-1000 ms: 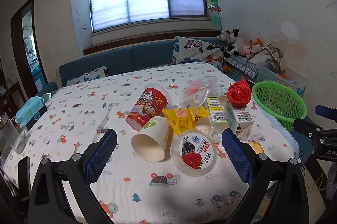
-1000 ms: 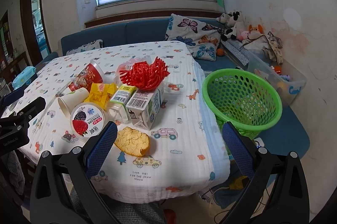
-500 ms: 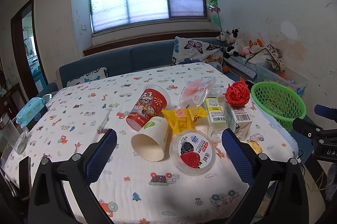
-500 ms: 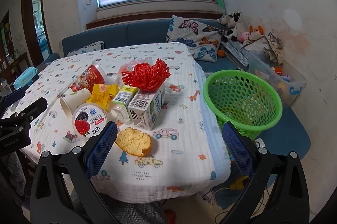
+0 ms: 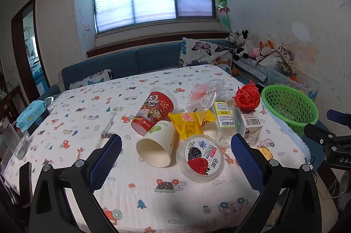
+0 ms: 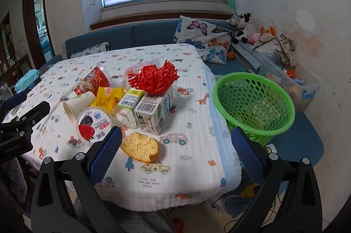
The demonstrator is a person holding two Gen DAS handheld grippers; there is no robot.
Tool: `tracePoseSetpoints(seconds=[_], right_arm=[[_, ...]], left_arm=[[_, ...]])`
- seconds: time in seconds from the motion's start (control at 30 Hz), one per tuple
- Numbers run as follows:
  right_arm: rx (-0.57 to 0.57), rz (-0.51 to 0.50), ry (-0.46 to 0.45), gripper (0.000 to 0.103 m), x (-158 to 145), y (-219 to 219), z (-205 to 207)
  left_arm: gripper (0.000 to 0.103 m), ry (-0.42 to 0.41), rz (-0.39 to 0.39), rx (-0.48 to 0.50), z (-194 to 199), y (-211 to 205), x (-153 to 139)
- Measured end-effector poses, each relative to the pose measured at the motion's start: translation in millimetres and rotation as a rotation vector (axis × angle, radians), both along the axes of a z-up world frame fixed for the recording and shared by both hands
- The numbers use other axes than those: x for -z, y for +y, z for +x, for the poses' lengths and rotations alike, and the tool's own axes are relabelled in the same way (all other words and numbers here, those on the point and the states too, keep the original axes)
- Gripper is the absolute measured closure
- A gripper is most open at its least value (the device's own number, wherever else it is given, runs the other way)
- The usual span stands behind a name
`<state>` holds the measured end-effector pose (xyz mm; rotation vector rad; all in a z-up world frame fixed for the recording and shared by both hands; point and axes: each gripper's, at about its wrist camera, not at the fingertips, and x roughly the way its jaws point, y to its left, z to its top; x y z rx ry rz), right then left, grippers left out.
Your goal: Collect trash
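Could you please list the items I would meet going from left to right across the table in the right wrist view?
White paper cup → berry yogurt tub → piece of bread → milk carton → green basket, which sits past the table's right edge.

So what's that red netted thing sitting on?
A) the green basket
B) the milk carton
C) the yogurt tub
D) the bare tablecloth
B: the red foam net rests on top of the milk carton, well apart from the green basket.
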<state>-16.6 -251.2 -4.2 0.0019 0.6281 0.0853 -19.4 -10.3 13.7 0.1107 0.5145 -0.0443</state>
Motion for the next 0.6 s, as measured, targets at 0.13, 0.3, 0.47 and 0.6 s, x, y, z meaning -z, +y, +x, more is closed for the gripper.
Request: tracePoseSetpoints(seconds=[0.13,0.3,0.47,0.6], right_arm=[[0.000,0.000,0.000,0.004,0.1,0.1,0.1],[-0.001,0.000,0.000,0.004,0.2,0.4,0.0],[-0.004,-0.001,0.000,0.004,-0.1,1.9,-0.5],[-0.007,-0.002,0.000,0.004,-0.2,3.5,-0.3]], left_arm=[[0.006,-0.001,-0.001,-0.001,1.2,2.0,1.7],[0.006,-0.001,0.000,0.000,1.1,2.0,1.8],[0.006,-0.001,0.000,-0.001,1.1,2.1,1.9],[0.006,-0.001,0.000,-0.001,0.7,1.7,1.6]])
